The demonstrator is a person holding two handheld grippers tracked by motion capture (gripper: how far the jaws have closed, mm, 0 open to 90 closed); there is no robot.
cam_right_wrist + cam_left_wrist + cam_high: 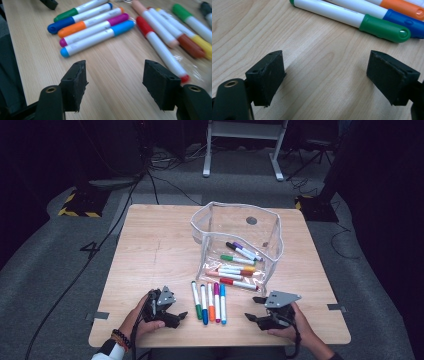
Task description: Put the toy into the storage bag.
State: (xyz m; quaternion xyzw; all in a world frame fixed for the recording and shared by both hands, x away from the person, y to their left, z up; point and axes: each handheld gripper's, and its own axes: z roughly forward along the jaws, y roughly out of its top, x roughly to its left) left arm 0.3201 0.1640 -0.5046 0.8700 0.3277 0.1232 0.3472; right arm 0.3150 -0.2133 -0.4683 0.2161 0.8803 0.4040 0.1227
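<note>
The counter (150, 250) carries a clear plastic pouch (240, 240), ahead of the right gripper (256, 307), holding seven markers. Five loose markers (210, 302) lie in a row between the right and left gripper (176, 312); both stand open and empty. Best to straddle one marker mid-barrel, squarely, before closing.

Bright tabletop, dark surroundings, soft blur
</note>
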